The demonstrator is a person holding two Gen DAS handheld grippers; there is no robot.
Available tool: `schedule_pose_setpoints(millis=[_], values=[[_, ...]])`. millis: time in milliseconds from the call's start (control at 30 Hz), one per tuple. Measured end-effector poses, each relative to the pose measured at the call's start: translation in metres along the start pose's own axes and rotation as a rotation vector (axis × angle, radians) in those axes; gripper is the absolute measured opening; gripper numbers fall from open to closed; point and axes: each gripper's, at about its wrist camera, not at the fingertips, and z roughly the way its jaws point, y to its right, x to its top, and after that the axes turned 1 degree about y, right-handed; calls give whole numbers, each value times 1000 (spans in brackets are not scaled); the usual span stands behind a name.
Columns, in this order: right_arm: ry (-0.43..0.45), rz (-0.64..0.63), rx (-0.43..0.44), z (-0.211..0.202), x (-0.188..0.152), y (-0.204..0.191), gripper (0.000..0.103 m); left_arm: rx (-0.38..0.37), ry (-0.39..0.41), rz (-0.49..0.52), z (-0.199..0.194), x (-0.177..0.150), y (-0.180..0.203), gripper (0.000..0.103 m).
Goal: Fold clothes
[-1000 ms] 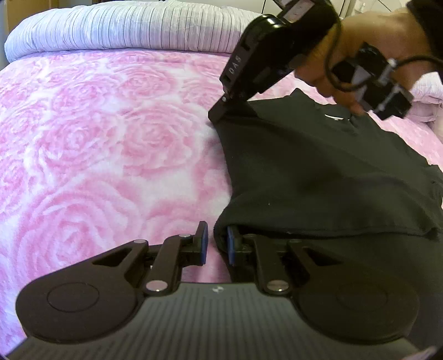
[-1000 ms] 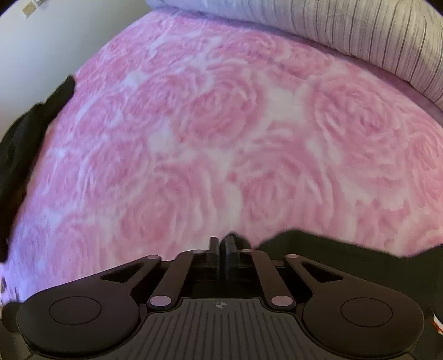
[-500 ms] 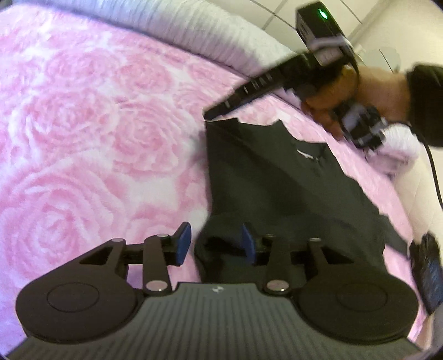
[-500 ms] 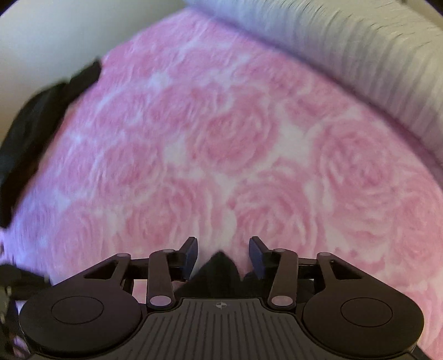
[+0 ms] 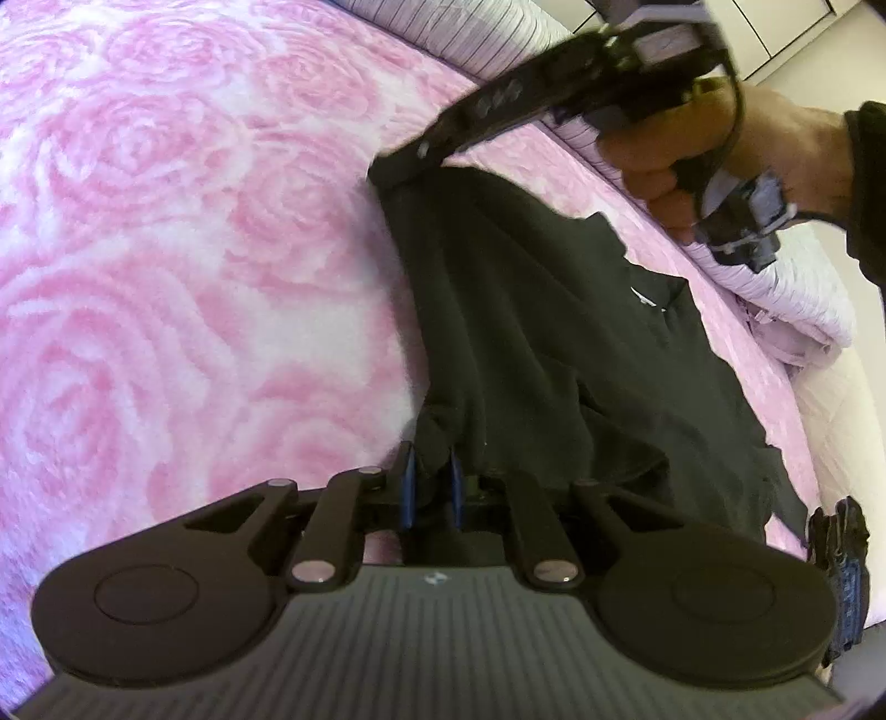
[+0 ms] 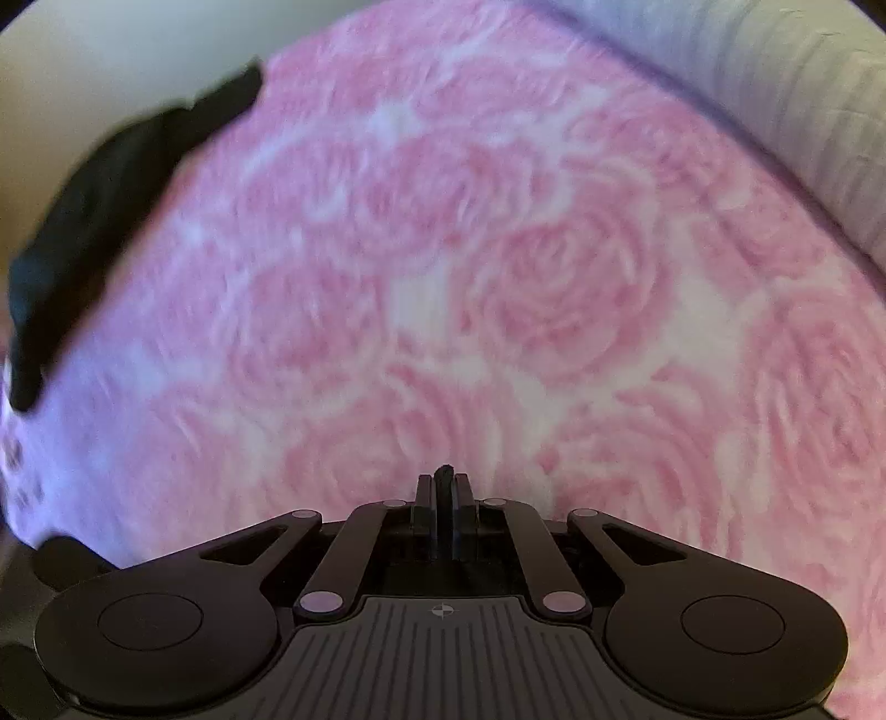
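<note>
A black shirt [image 5: 554,332] lies on the pink rose-patterned bed cover [image 5: 166,249]. My left gripper [image 5: 431,487] is shut on the shirt's near corner, which bunches between the blue pads. My right gripper [image 5: 387,171], seen from the left wrist view, pinches the shirt's far corner, and the edge between the two corners is stretched and lifted. In the right wrist view the right gripper [image 6: 443,493] is shut on a thin fold of black cloth [image 6: 443,476]. The rest of the shirt is hidden below that camera.
A striped pale duvet [image 5: 470,44] runs along the far edge of the bed and shows in the right wrist view [image 6: 775,83]. Another dark garment [image 6: 99,221] lies at the bed's left edge by a wall. Pink cover [image 6: 498,277] stretches ahead.
Both grippers opened half a second ago and have now shut again on the shirt's corners. The edge between them has lifted and drawn taut.
</note>
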Motion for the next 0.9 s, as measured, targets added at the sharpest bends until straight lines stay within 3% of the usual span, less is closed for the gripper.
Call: schedule_pose_setpoints(millis=[67,133,167,200,333,467,567,700,767,833,900], values=[[27,12,-17,-1,-5,2,4,7,-3,2,1,1,0,10],[63,20,-46,-5,-9,4,14,12,-2,-5,-2,2,-2,11],[107,17,-90,-16,-11,2,34,15,-1,-9,-4,3,-3,11],[151,14,-134,-27,-13,0,40,19,2,-14,-7,3,-5,11],[315,121,-204,-79,-41,-2,42,36,11,-13,-17,11,-10,11],[396,286,-215,-110,-109,-21,42,53,51,51,-31,25,-3,10],[389,423,-233,-113,-167,-38,42,26,79,116,-37,36,11,10],[363,639,-251,-107,-246,-50,42,-88,45,206,-12,46,34,10],[350,729,-282,-106,-282,-50,42,-82,-21,277,13,47,40,12],[333,791,-313,-109,-316,-49,42,-7,-89,313,31,46,35,7],[333,810,-338,-117,-344,-53,42,5,-101,336,33,47,28,8]])
